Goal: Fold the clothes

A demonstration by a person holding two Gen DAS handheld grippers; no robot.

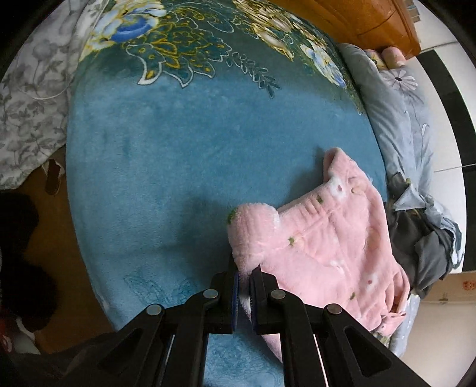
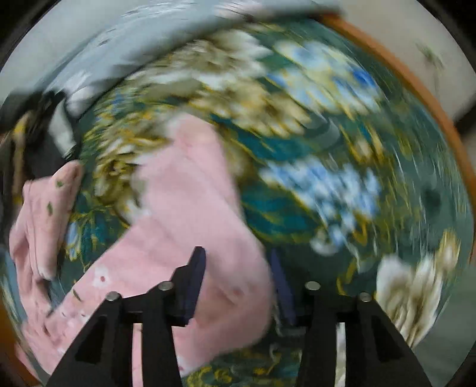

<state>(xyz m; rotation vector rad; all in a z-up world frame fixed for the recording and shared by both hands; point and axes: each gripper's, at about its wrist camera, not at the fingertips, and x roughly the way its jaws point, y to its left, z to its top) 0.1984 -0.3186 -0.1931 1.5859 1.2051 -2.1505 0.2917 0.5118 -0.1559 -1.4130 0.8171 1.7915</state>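
Observation:
A pink fleece garment (image 1: 327, 247) with small flower prints lies bunched on the blue floral blanket (image 1: 184, 143), at the lower right of the left wrist view. My left gripper (image 1: 244, 274) is shut on a fold of the garment's near edge. In the right wrist view, which is motion-blurred, the same pink garment (image 2: 190, 214) spreads from the left to the centre. My right gripper (image 2: 238, 256) stands open, its fingers wide apart with pink cloth lying between them.
The blanket covers a bed with a wooden headboard (image 1: 357, 20) at the top right. A grey-blue floral quilt (image 1: 398, 113) and dark grey clothes (image 1: 422, 244) lie along the right side. A grey patterned sheet (image 1: 32, 104) hangs at the left above brown floor (image 1: 59, 253).

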